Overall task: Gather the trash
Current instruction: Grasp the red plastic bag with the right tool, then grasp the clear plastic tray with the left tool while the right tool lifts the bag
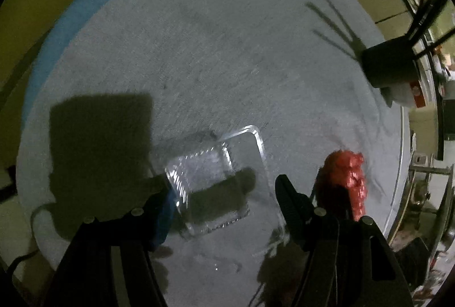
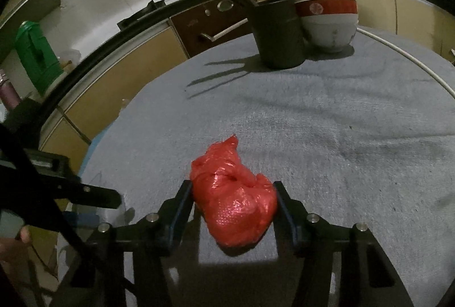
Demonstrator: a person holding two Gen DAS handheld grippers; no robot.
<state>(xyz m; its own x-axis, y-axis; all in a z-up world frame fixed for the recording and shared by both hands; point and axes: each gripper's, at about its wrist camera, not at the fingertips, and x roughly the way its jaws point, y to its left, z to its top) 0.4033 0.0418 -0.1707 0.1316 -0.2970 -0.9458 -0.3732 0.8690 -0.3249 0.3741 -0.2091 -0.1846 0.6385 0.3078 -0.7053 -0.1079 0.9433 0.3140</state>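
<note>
Left wrist view: steep look down onto grey-cloth counter [image 1: 227,51], close, over clear plastic box [image 1: 210,179] between left claw [image 1: 224,193] fingers. Right wrist view: shallower slant across same counter toward kitchen cabinets, close on red bag [image 2: 236,201] at right claw [image 2: 233,199]. Shared in both: red bag, dark chopstick pot [image 2: 277,31], bowls [image 2: 327,20], cloth.

No legible text or labels anywhere.
</note>
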